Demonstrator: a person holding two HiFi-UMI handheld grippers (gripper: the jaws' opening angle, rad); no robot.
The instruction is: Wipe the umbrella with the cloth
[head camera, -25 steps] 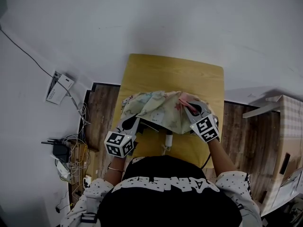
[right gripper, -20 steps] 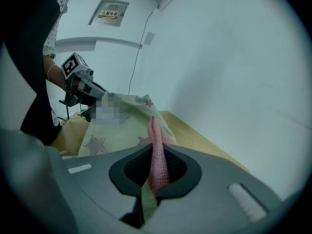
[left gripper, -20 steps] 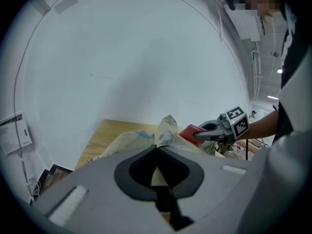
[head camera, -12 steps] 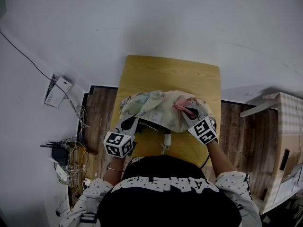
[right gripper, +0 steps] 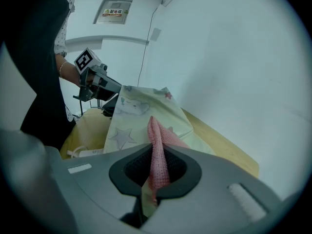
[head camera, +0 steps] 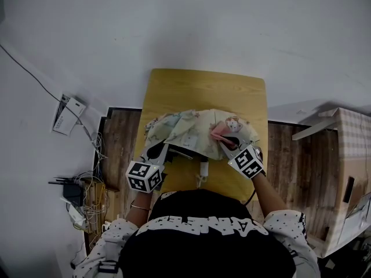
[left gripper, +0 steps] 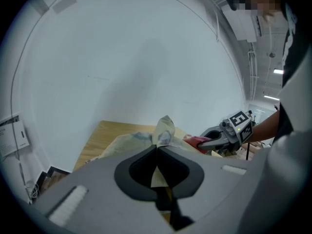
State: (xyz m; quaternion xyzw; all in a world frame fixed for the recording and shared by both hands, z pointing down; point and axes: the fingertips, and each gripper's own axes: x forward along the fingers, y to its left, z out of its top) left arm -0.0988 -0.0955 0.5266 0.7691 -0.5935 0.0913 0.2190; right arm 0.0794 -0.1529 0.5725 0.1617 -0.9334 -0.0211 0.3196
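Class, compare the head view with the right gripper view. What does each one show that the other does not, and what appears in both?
Only the head view shows the whole table from above, the wooden floor, a tangle of cables and the marker cube on the right gripper. Only the right gripper view shows, close up, that gripper's jaws closed on the pink cloth, plus a wall sign. Both show the umbrella, the left gripper at its edge, the pink cloth and the table.

Head view looks steeply down; gripper views sit close; all share the umbrella [head camera: 192, 130].
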